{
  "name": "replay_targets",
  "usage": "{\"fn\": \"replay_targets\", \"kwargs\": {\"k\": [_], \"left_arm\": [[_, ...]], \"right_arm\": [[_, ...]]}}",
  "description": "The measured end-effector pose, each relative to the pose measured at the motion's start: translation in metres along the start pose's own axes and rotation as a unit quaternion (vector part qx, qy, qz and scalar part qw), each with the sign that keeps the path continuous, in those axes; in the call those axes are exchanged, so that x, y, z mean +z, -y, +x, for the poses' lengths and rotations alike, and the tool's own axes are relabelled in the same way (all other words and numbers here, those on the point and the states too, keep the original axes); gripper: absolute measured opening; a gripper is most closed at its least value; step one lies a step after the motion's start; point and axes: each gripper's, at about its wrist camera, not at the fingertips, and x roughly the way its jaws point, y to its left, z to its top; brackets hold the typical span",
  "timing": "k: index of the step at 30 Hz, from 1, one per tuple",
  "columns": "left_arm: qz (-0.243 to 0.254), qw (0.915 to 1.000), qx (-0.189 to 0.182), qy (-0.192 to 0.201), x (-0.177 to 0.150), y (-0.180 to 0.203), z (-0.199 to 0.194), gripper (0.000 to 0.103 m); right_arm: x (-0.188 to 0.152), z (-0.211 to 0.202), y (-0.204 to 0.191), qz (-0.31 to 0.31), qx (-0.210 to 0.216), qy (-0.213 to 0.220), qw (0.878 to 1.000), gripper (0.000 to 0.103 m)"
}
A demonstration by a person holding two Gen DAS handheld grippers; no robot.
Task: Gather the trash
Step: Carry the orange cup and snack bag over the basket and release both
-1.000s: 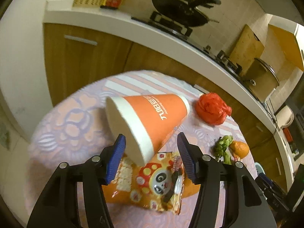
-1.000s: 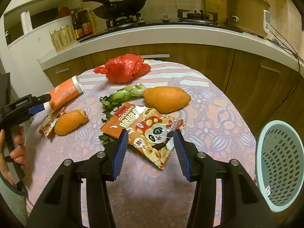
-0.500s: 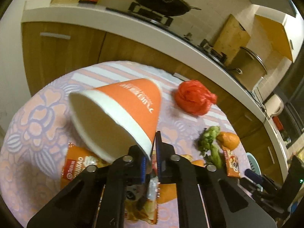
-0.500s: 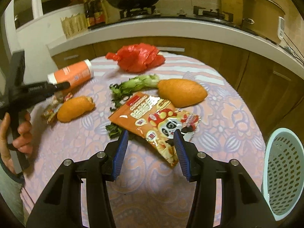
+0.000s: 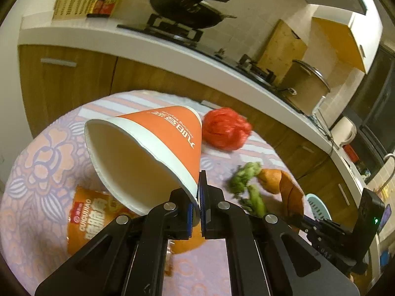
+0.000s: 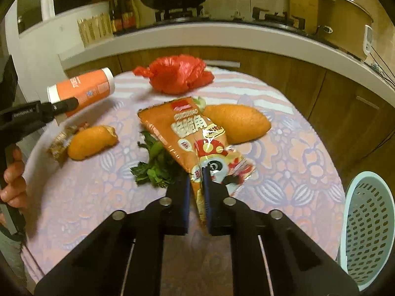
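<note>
My left gripper [image 5: 195, 212] is shut on the rim of an orange paper cup [image 5: 158, 153], held above the table; the cup also shows at the left of the right wrist view [image 6: 81, 91]. My right gripper [image 6: 196, 194] is shut on an orange snack bag [image 6: 192, 133] with a panda print, its far end lifted off the table. A second orange snack bag [image 5: 91, 219] lies under the cup. A crumpled red plastic bag [image 6: 176, 74] lies at the far side of the table. A light blue trash basket [image 6: 367, 227] stands at the table's right.
On the round floral tablecloth [image 6: 296, 153] lie two orange bread rolls [image 6: 237, 123] [image 6: 91, 140], green vegetable scraps [image 6: 155, 167] and a small brown wrapper [image 6: 58, 145]. Behind runs a kitchen counter [image 6: 222, 37] with a wok, bottles and a pot.
My right gripper has closed on the panda snack bag and raised it. My left gripper, shut on the cup since half a second ago, has lifted it a little higher.
</note>
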Motion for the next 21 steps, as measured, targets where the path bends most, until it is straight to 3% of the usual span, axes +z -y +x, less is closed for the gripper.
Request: {"fn": "replay_targets", "kwargs": {"k": [10, 21], "left_arm": [[0.045, 0.9971, -0.058, 0.018, -0.007, 0.067, -0.021, 0.002], [0.099, 0.9872, -0.125, 0.003, -0.023, 0.152, -0.009, 0.002]], "right_arm": [[0.002, -0.054, 0.018, 0.019, -0.009, 0.054, 0.998, 0.003], [-0.009, -0.114, 0.069, 0.059, -0.062, 0.100, 0.991, 0.003]]}}
